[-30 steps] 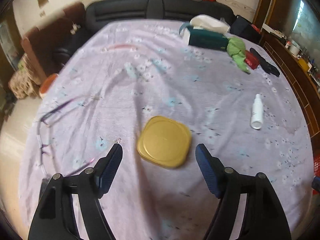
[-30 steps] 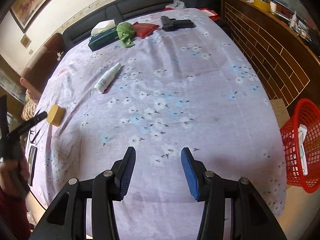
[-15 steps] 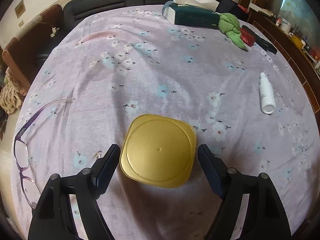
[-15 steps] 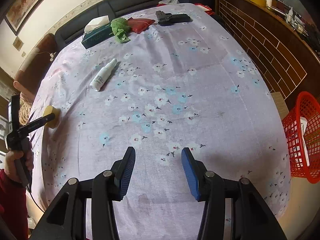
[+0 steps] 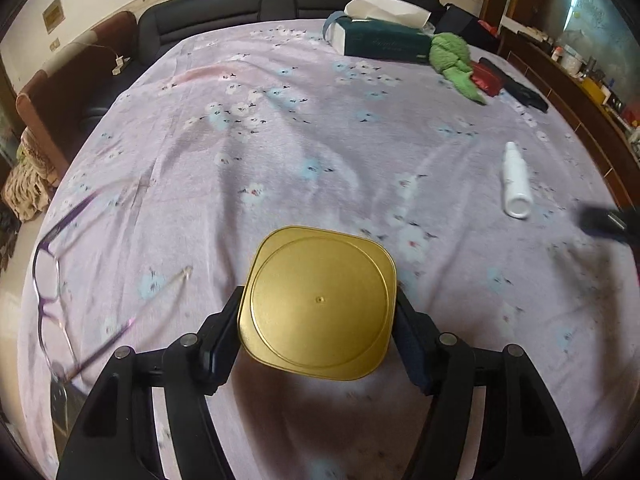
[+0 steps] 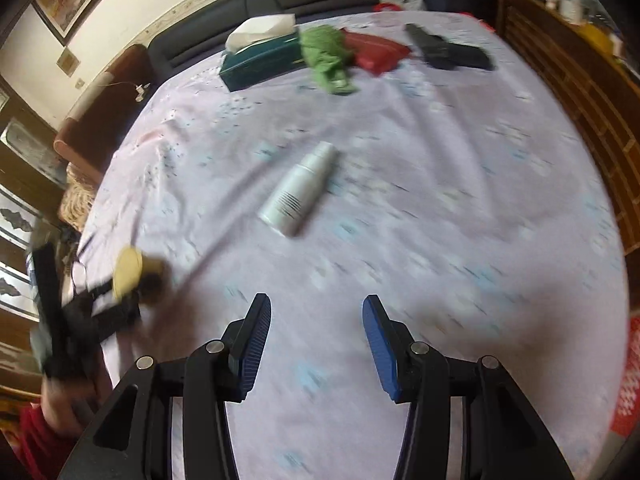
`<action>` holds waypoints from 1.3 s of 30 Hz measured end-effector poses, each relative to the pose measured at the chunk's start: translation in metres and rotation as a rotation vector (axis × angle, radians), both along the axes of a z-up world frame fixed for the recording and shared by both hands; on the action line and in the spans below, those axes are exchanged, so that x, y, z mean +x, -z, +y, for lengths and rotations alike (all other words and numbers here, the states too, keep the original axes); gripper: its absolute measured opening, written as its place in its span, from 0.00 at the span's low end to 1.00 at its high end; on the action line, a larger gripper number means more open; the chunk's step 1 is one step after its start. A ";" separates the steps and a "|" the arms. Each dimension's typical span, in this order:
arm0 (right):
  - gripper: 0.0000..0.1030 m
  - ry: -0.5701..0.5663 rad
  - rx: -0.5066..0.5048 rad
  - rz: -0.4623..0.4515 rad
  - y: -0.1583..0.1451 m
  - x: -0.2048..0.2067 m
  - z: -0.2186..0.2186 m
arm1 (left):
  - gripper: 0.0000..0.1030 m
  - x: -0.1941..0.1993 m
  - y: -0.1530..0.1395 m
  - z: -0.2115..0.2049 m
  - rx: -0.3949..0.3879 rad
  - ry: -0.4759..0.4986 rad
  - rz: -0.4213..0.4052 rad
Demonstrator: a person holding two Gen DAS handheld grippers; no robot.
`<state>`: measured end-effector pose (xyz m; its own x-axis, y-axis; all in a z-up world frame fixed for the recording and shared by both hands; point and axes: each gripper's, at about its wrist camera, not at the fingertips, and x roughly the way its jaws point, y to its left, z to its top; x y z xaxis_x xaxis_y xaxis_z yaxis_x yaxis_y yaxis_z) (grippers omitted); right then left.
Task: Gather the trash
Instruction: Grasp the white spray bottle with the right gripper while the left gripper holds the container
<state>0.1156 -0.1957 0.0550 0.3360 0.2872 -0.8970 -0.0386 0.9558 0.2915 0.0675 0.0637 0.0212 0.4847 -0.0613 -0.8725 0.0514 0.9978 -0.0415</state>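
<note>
A gold square tin [image 5: 320, 300] with rounded corners lies on the lilac flowered cloth [image 5: 320, 140]. My left gripper [image 5: 318, 320] straddles it from above; its jaws are closing and the pads meet the tin's two sides. In the right wrist view that tin [image 6: 132, 268] and the left gripper [image 6: 120, 300] are a blur at the left edge. A white spray bottle [image 6: 300, 192] lies on its side ahead of my right gripper [image 6: 316, 340]. That gripper hangs open over bare cloth with nothing between its fingers. The same bottle [image 5: 516, 180] shows at the right of the left wrist view.
Purple glasses [image 5: 48, 280] lie left of the tin. At the far end sit a teal tissue box [image 5: 380, 42], a green cloth [image 5: 456, 64], a red pouch [image 5: 486, 78] and a black item [image 5: 528, 96]. A red basket [image 6: 628, 380] stands off the right edge.
My left gripper came down over the gold tin and its fingers drew in against it. My right gripper swept left across the cloth toward the white bottle; the red basket slid to the frame's edge.
</note>
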 end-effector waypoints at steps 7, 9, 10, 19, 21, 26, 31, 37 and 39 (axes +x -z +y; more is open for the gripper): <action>0.50 0.031 -0.015 0.050 0.031 0.064 0.037 | 0.65 -0.026 -0.010 0.002 0.001 -0.001 -0.009; 0.46 0.049 -0.024 0.064 0.037 0.073 0.041 | 0.65 -0.030 -0.011 0.004 -0.006 -0.006 -0.006; 0.46 0.051 -0.039 0.066 0.040 0.076 0.042 | 0.65 -0.032 -0.011 0.005 -0.009 -0.010 -0.006; 0.35 0.054 -0.070 0.062 0.049 0.082 0.039 | 0.65 -0.041 -0.013 -0.006 -0.011 0.018 -0.006; 0.33 0.029 -0.073 0.046 0.046 0.073 0.039 | 0.65 -0.043 -0.013 -0.010 -0.013 0.023 -0.007; 0.32 -0.048 -0.092 0.021 0.038 0.032 0.039 | 0.65 -0.048 -0.013 -0.027 -0.014 0.047 -0.004; 0.32 -0.108 -0.076 0.047 0.038 -0.028 0.027 | 0.65 -0.057 -0.011 -0.044 -0.015 0.079 0.007; 0.32 -0.117 -0.041 0.106 0.043 -0.086 0.004 | 0.65 -0.072 -0.008 -0.064 -0.019 0.110 0.029; 0.32 -0.111 -0.035 0.115 0.042 -0.099 -0.002 | 0.65 -0.077 -0.007 -0.071 -0.017 0.121 0.032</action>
<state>0.0170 -0.1976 0.0133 0.1982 0.2845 -0.9380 -0.1130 0.9572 0.2665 -0.0097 -0.0075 0.0287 0.4447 -0.1328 -0.8858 0.1695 0.9835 -0.0624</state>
